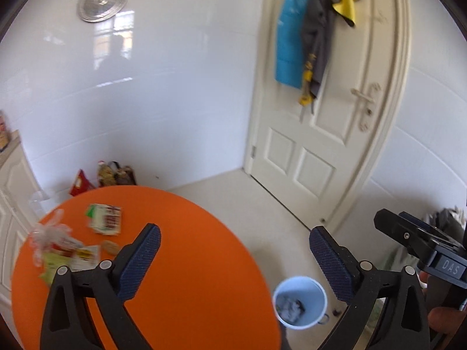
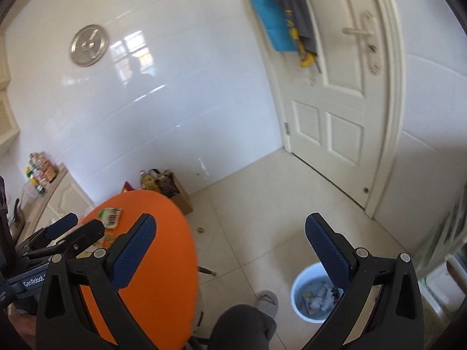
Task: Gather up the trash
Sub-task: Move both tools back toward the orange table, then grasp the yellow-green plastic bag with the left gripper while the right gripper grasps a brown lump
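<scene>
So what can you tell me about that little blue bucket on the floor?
The blue bucket is a small round pail, plastic by the look of it, pale blue. It stands upright and open on the tiled floor beside the orange table. Crumpled wrappers and paper lie in its bottom. A small handle fitting shows low on its side.

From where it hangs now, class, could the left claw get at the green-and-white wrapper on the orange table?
Probably yes: the left claw is open, and nothing stands between it and the wrapper.

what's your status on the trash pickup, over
Left gripper open, empty. Right gripper open, empty. Wrappers on orange table; bin on floor holds some trash. Nothing blocking.
</scene>
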Tool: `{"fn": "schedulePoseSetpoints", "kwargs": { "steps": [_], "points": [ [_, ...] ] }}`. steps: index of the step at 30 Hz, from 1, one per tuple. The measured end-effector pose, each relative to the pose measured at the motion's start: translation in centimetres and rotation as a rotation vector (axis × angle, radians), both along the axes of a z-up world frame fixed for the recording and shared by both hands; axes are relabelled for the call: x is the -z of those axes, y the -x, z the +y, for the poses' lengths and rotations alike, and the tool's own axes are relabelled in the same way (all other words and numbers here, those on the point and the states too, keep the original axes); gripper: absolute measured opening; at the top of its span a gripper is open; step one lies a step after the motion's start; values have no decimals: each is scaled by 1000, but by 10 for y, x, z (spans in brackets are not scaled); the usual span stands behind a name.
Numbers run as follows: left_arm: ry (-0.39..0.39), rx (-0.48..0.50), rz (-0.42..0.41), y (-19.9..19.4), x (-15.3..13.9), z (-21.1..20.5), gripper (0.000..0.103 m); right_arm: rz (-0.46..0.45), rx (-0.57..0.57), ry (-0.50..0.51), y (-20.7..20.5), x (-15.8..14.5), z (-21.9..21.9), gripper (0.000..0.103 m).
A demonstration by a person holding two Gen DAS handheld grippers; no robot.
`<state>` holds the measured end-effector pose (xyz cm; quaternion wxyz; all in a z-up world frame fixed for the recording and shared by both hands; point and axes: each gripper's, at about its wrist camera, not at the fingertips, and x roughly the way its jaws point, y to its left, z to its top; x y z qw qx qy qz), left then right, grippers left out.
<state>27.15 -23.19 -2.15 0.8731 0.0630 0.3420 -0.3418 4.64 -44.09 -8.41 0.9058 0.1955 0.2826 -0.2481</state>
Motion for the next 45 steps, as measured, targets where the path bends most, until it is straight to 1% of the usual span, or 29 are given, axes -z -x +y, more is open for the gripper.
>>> {"fn": "schedulePoseSetpoints", "kwargs": {
  "steps": [4,5,8,9,13,15,16,19,23,29,36,40,45],
  "points": [
    [18,-98,-55,21,-18,57,102,-36,-97,19,-31,-15,38,103],
    [19,-122,-64,26,-18,66,102,-46,-123,21,-37,-18,48,103],
    [31,-208,-80,45,-26,110,102,-67,-195,37,-56,-26,79,103],
    [29,-233,-82,49,-26,111,102,-72,-215,41,-61,-28,88,103],
    [28,-347,-125,74,-35,155,102,-90,-316,52,-85,-34,128,103],
    [22,-396,-149,87,-35,162,102,-84,-356,68,-94,-35,144,103],
    [17,-425,-156,94,-35,172,102,-81,-380,78,-98,-34,154,103],
    [18,-483,-146,112,-31,190,102,-74,-430,91,-105,-33,177,103],
    [16,-544,-136,130,-28,213,102,-59,-465,102,-114,-27,194,103],
    [8,-574,-109,140,-24,218,102,-34,-495,116,-127,-21,212,103],
    [3,-572,-100,132,-32,216,102,-11,-526,136,-136,-15,224,103],
    [-2,-554,-86,110,-26,224,102,37,-523,141,-146,0,224,103],
    [-27,-525,-58,84,-11,206,102,105,-500,111,-161,29,209,103]
  ]
}}
